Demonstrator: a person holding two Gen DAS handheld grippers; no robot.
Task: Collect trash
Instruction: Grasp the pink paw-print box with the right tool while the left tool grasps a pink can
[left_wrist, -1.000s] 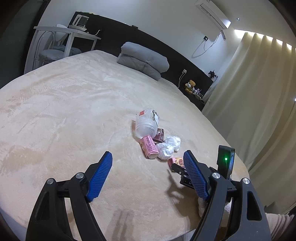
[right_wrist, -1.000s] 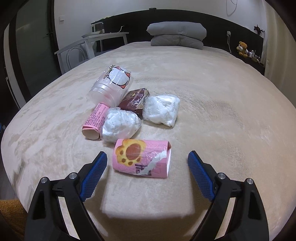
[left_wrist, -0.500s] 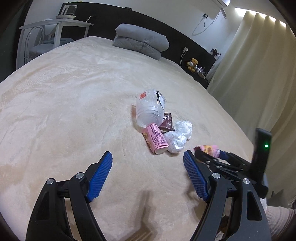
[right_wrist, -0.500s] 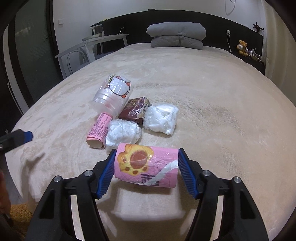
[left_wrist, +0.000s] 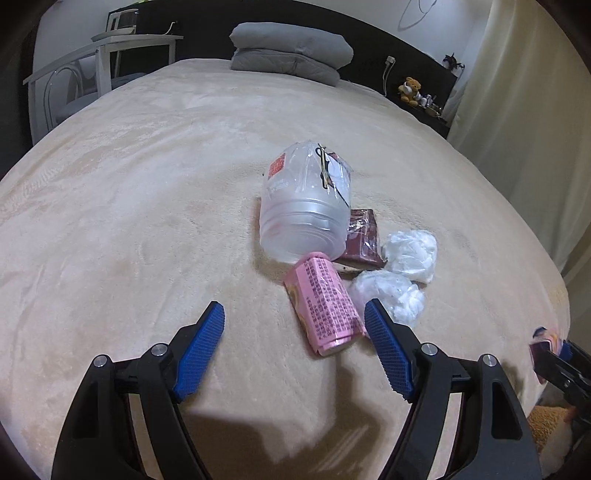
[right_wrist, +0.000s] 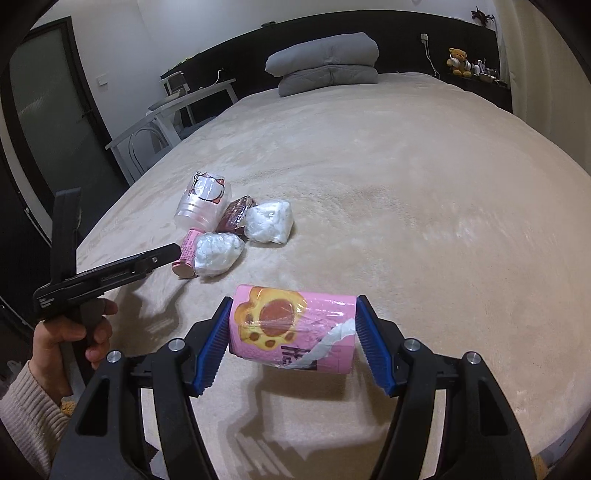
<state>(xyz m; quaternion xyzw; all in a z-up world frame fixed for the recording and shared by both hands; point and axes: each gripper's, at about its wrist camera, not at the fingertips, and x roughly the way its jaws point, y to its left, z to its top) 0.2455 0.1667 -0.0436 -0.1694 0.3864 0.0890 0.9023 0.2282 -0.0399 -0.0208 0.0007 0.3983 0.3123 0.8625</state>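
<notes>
My right gripper (right_wrist: 291, 341) is shut on a pink paw-print packet (right_wrist: 291, 328) and holds it above the beige bed (right_wrist: 424, 192). A trash pile lies on the bed: a clear plastic cup (left_wrist: 304, 206), a pink tube packet (left_wrist: 325, 304), a brown wrapper (left_wrist: 364, 238) and two white crumpled bags (left_wrist: 410, 253) (left_wrist: 391, 293). My left gripper (left_wrist: 295, 345) is open, low over the bed, with the pink tube packet just ahead between its fingertips. The pile also shows in the right wrist view, the cup (right_wrist: 203, 208) at its far left.
Folded grey bedding (left_wrist: 291, 51) lies at the head of the bed. A white desk and chair (left_wrist: 92, 70) stand at the left. Curtains (left_wrist: 524, 92) hang at the right. A teddy bear (left_wrist: 410, 88) sits on the headboard shelf.
My right gripper closed on the paw-print packet and lifted it off the bed. My left gripper moved closer to the pile, toward the pink tube packet.
</notes>
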